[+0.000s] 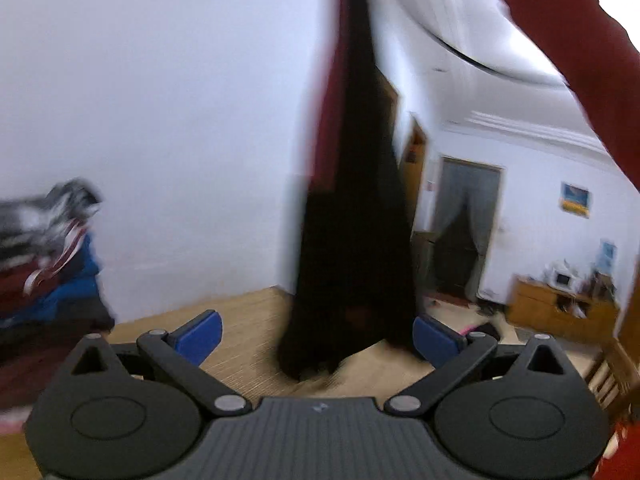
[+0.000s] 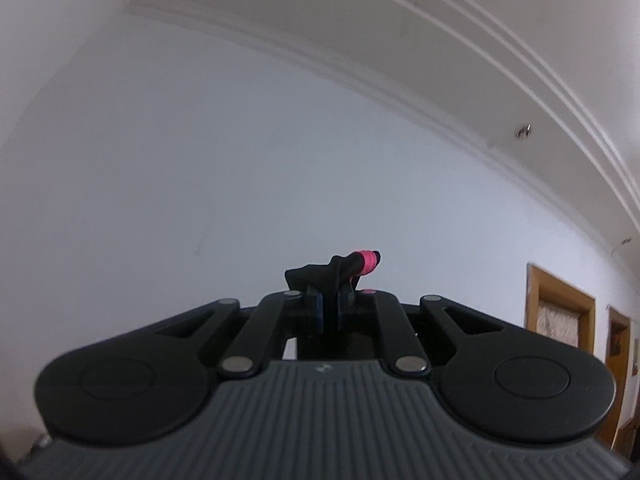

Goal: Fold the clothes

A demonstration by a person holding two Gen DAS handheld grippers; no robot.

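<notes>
A long black garment (image 1: 352, 220) with a dark red strip hangs from above down to the woven mat (image 1: 248, 332), blurred by motion. My left gripper (image 1: 318, 338) is open, its blue pads (image 1: 200, 334) standing to either side of the garment's lower end without touching it. In the right wrist view my right gripper (image 2: 330, 304) is raised toward the ceiling and shut on a bunch of the black garment (image 2: 320, 274), with a pink-banded tip (image 2: 366, 262) sticking out above the pads. A red sleeve (image 1: 572, 68) reaches up at the top right.
A heap of clothes (image 1: 48, 256) in blue, red and grey lies at the left. A white wall stands behind. A curtained doorway (image 1: 466, 224) and a wooden cabinet (image 1: 560, 312) with clutter are at the right. A wooden chair (image 1: 616, 368) is near the right edge.
</notes>
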